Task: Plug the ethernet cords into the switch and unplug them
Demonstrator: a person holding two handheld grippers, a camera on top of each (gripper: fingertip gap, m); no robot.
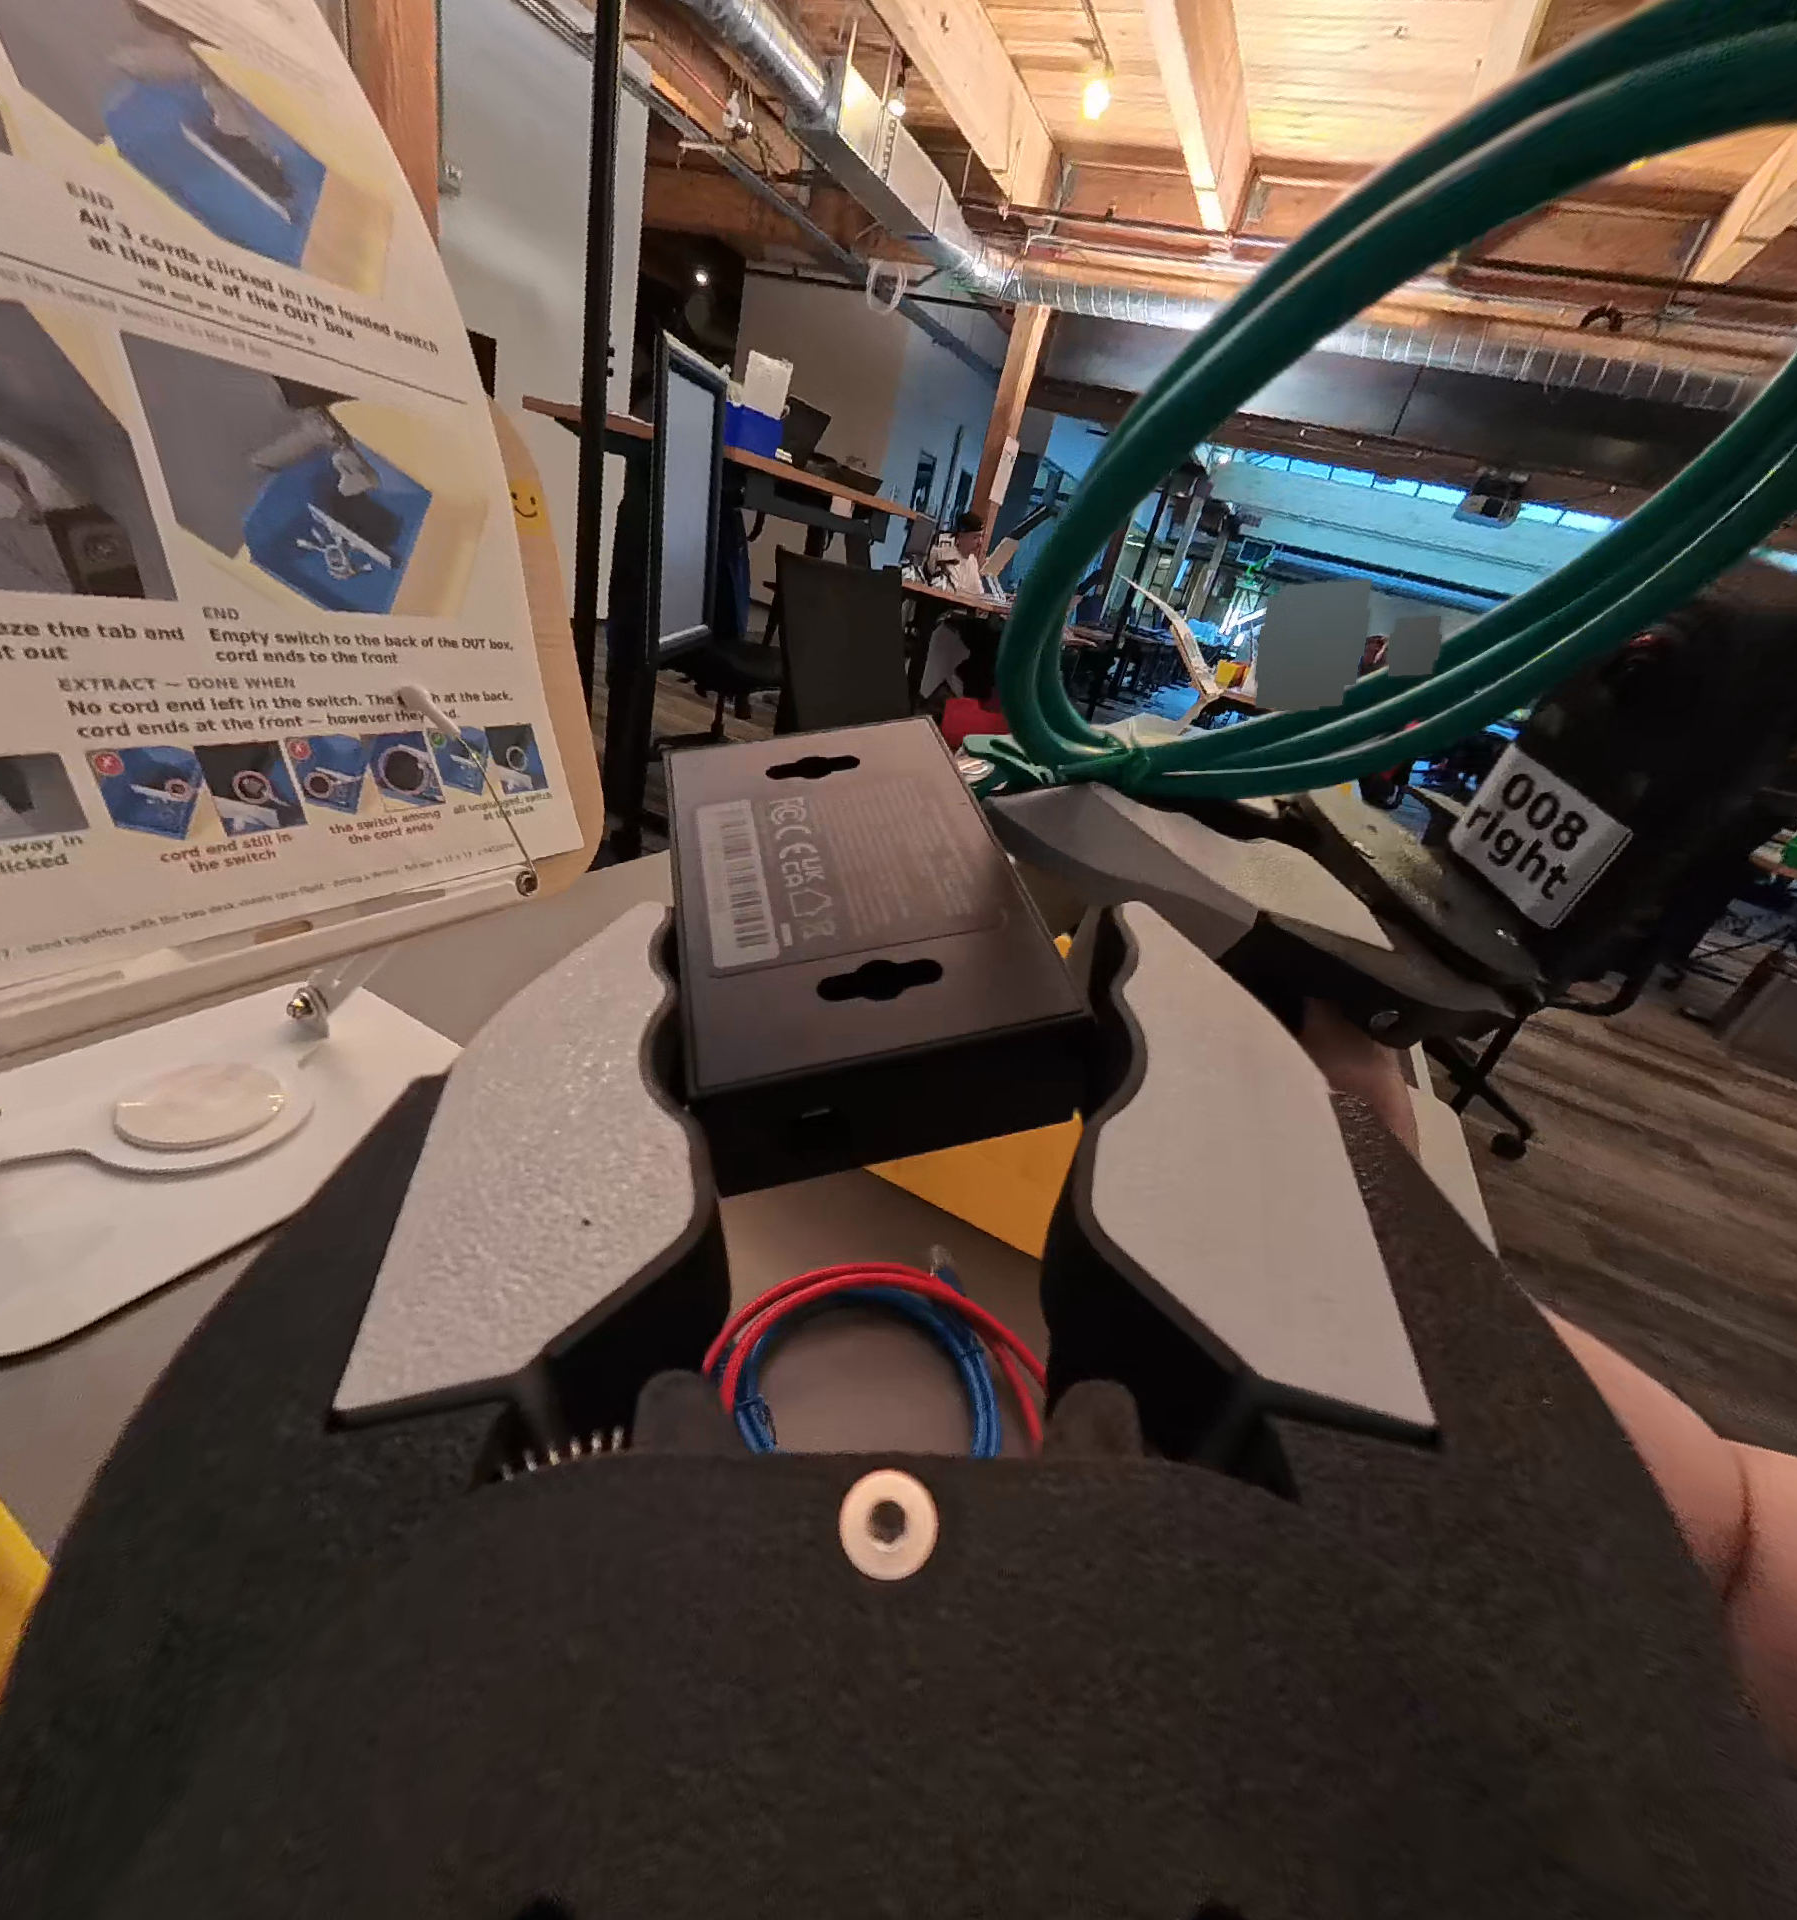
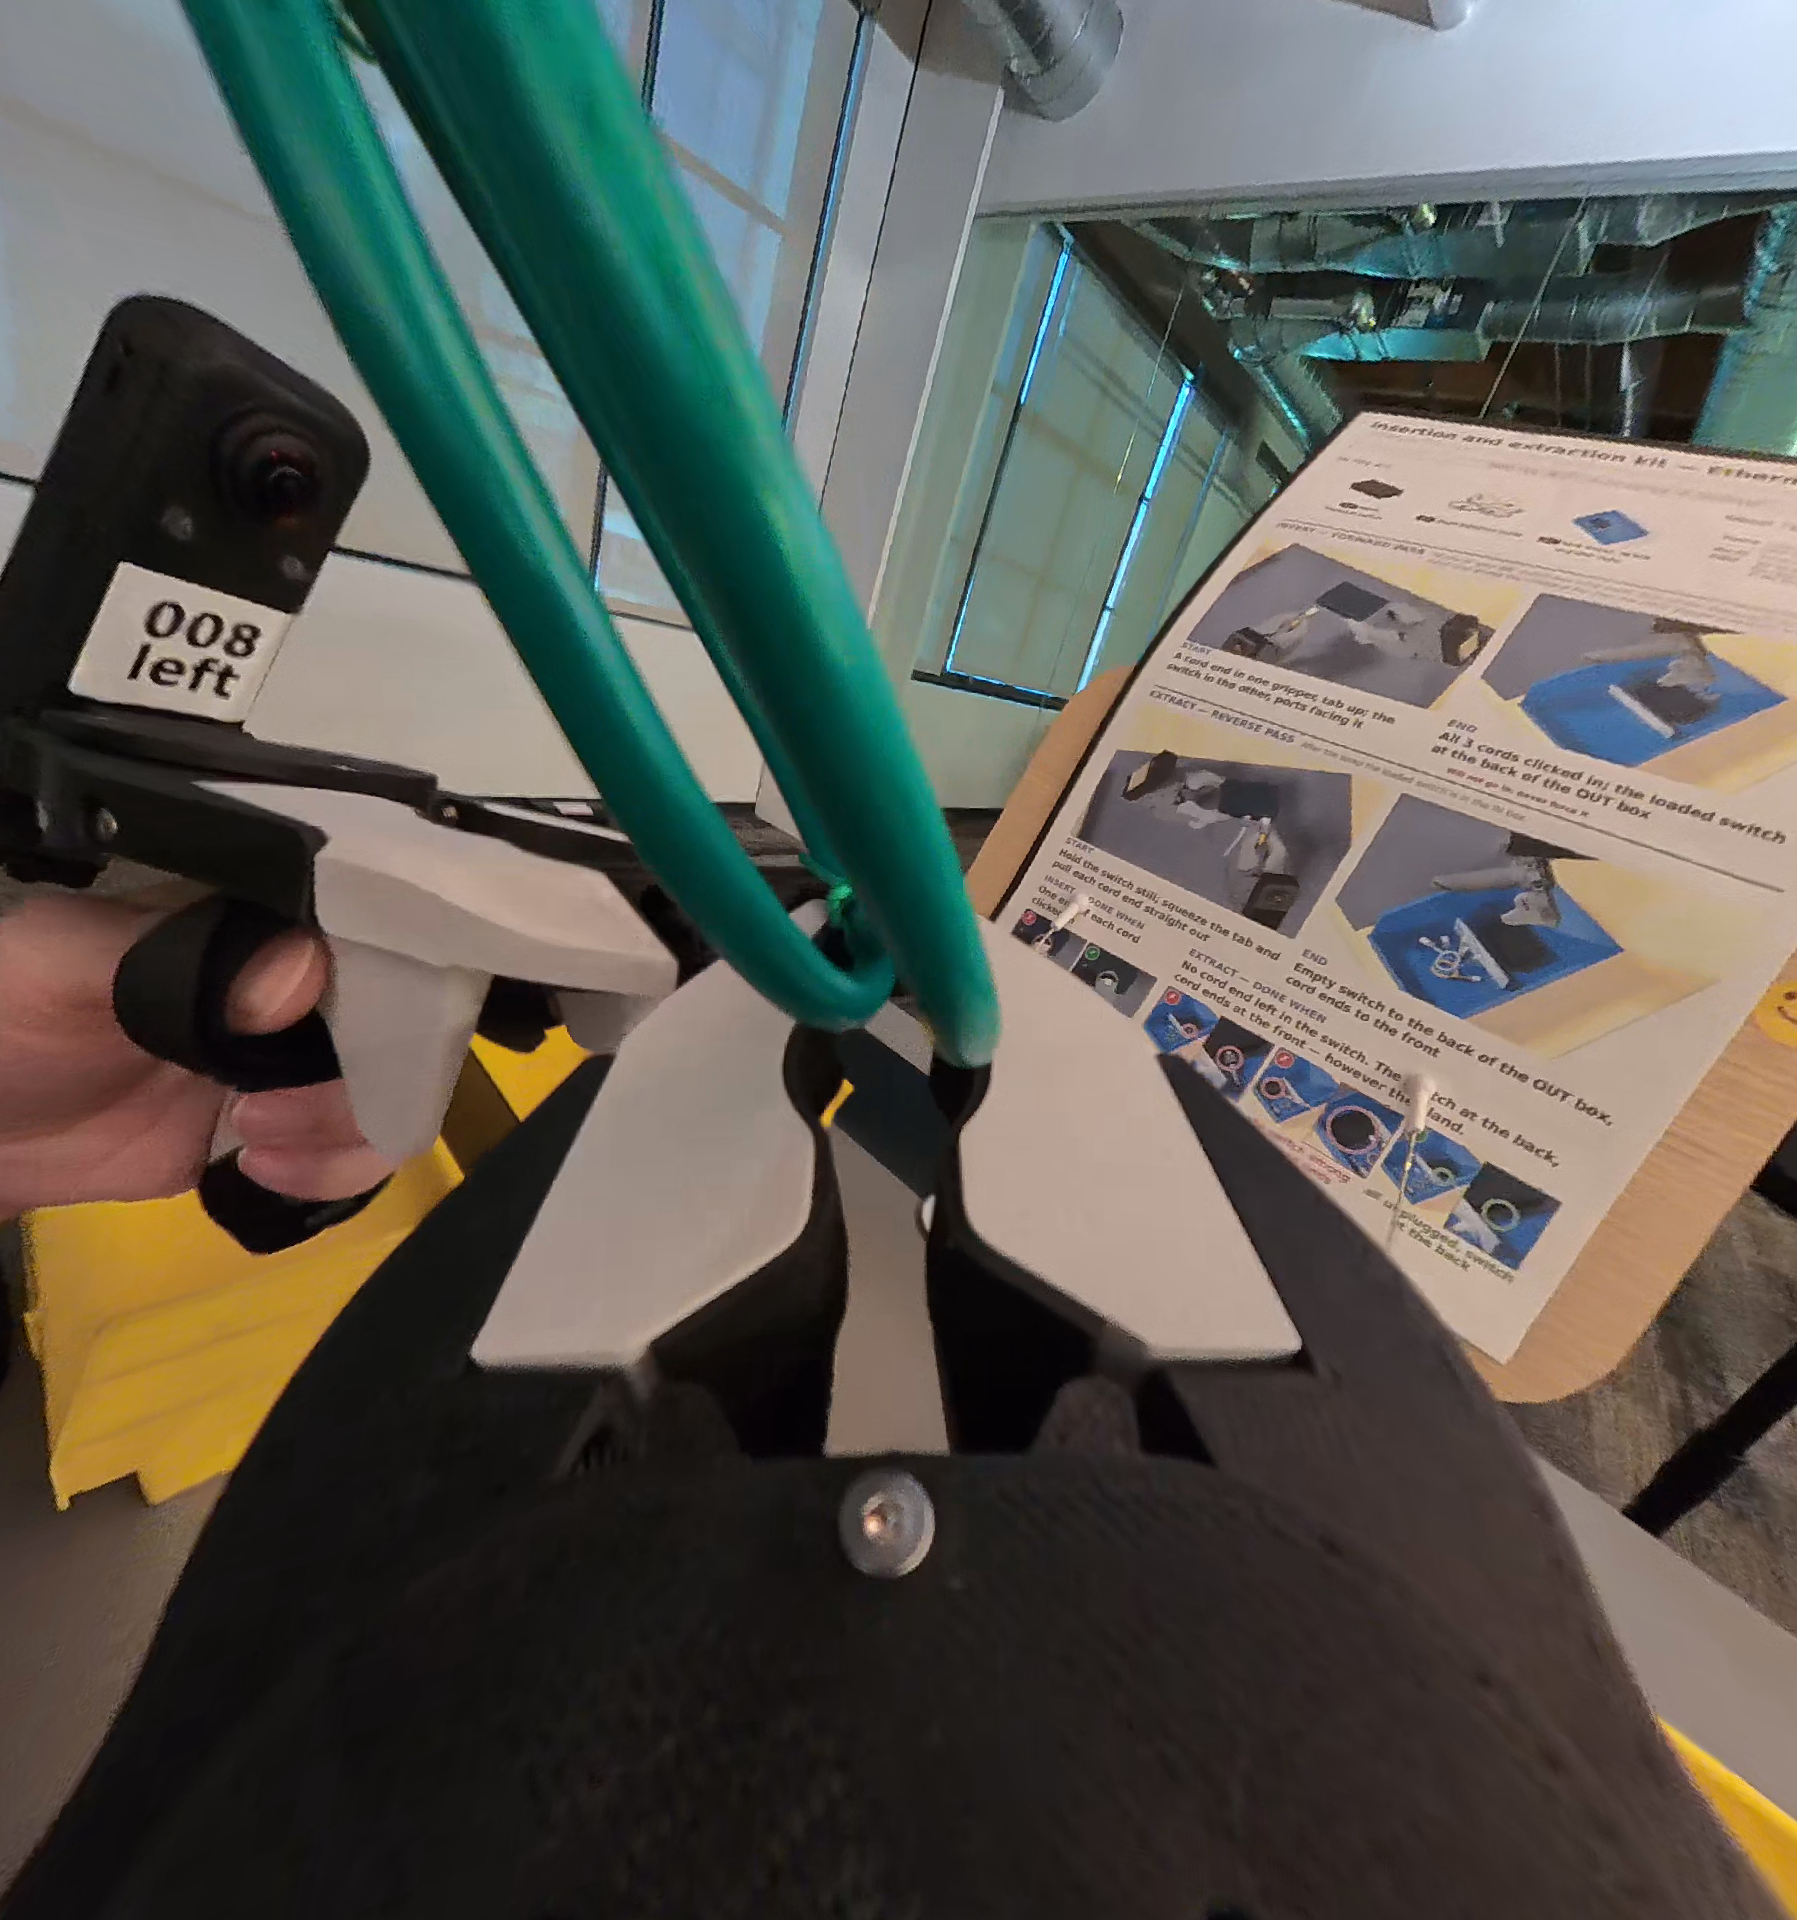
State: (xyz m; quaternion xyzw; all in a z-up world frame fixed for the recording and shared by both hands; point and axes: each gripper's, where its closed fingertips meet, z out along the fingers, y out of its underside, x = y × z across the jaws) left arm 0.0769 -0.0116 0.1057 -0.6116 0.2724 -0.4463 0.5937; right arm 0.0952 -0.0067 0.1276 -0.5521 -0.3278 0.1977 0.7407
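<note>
Your left gripper [image 1: 878, 1023] clamps the flat black plastic switch [image 1: 852, 904] between its jaws, underside up, lifted off the grey desk [image 1: 520, 966]. Your right gripper [image 2: 889, 1049] has its jaws pinched narrow on one end of the coiled green ethernet cord [image 2: 603, 540] — the loops arch above them, and the plug itself is hidden. It sits just beyond your left jaws, at the switch's far right corner. Whether it is seated cannot be told. Below the left jaws, a red cord [image 1: 873, 1283] and a blue cord [image 1: 961, 1361] lie loose on the desk — most plugging, and all unplugging, seemingly remains.
</note>
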